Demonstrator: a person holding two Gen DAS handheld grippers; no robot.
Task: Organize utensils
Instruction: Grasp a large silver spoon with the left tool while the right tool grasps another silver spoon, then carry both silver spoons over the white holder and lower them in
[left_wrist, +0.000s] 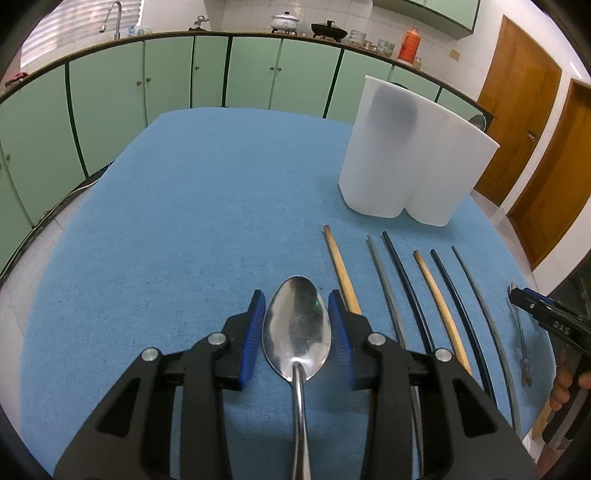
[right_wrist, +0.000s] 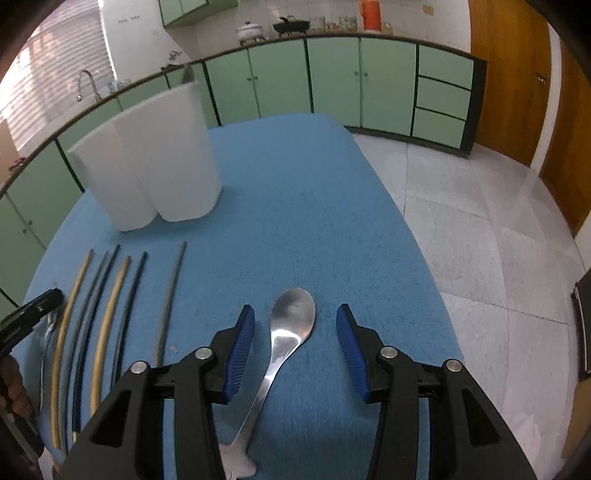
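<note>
A metal spoon (left_wrist: 296, 328) lies on the blue tablecloth (left_wrist: 184, 221), bowl between the blue pads of my open left gripper (left_wrist: 296, 306), not gripped. A second metal spoon (right_wrist: 291, 321) lies between the pads of my open right gripper (right_wrist: 295, 325), handle toward me. Several chopsticks (left_wrist: 424, 291), tan, grey and black, lie side by side between the two spoons; they also show in the right wrist view (right_wrist: 107, 306). A white two-compartment holder (left_wrist: 413, 158) stands beyond them, also seen in the right wrist view (right_wrist: 147, 158). The right gripper appears in the left view (left_wrist: 535, 310).
The table's right edge drops to a tiled floor (right_wrist: 480, 221). Green cabinets (left_wrist: 166, 74) with a counter, sink and pots run behind the table. Wooden doors (left_wrist: 517, 103) stand at the right.
</note>
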